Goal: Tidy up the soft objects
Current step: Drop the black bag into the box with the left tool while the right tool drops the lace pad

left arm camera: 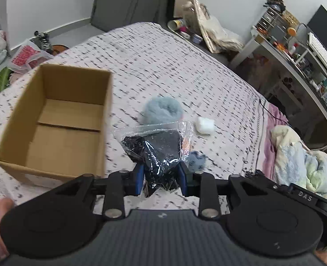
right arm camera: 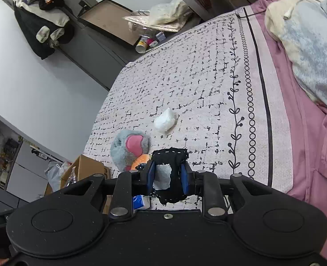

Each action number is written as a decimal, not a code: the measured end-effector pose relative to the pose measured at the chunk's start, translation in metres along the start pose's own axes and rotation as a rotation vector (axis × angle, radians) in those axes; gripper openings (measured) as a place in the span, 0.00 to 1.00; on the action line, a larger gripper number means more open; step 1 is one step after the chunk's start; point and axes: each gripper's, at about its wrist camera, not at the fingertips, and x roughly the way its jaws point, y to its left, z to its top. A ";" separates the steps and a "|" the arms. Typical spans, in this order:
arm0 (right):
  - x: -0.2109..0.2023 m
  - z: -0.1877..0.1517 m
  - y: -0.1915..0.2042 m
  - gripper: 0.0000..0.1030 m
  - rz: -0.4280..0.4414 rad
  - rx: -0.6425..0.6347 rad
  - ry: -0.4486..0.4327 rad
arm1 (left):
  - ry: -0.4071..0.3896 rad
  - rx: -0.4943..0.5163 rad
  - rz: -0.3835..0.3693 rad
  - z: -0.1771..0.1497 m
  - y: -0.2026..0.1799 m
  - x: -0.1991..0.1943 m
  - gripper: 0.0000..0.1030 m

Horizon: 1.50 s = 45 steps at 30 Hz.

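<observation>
An open cardboard box (left arm camera: 52, 122) stands empty on the patterned bedspread (left arm camera: 163, 66), to the left of my left gripper (left arm camera: 161, 174). That gripper is shut on a clear plastic bag with black fabric inside (left arm camera: 156, 148), held above the bed. Beyond the bag lie a grey-blue plush (left arm camera: 162, 110), a white soft pad (left arm camera: 205, 125) and a small blue plush (left arm camera: 196, 158). My right gripper (right arm camera: 168, 175) is shut on a black cloth piece with white stitching (right arm camera: 170, 155). Ahead of it lie the grey plush paw with a pink pad (right arm camera: 130, 146), an orange soft item (right arm camera: 140, 161) and the white pad (right arm camera: 165, 120).
A rumpled blanket and pillow (left arm camera: 301, 161) lie on the pink sheet at the bed's right side. A cluttered desk (left arm camera: 296, 51) stands beyond the bed, and bags (left arm camera: 26, 55) sit on the floor. A blue-and-white packet (right arm camera: 141, 201) lies under the right gripper. The box corner (right arm camera: 83, 170) shows at left.
</observation>
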 end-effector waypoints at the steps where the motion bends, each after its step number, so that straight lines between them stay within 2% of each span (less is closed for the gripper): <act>1: -0.002 0.000 0.002 0.24 0.000 -0.006 -0.005 | -0.003 -0.003 0.001 0.002 0.004 -0.003 0.30; 13: -0.019 -0.008 0.021 0.24 -0.007 -0.056 -0.057 | -0.084 -0.045 0.061 0.019 0.056 -0.032 0.30; 22: -0.029 -0.004 0.040 0.24 0.011 -0.100 -0.094 | -0.121 -0.071 0.092 0.019 0.082 -0.035 0.30; 33: -0.024 -0.005 0.086 0.24 0.045 -0.177 -0.113 | -0.119 -0.132 0.117 0.020 0.108 -0.026 0.30; 40: -0.007 -0.012 0.118 0.24 0.090 -0.207 -0.090 | -0.127 -0.157 0.156 0.020 0.118 -0.021 0.30; 45: 0.006 -0.020 0.143 0.24 0.140 -0.236 -0.065 | -0.112 -0.211 0.173 0.020 0.132 -0.017 0.30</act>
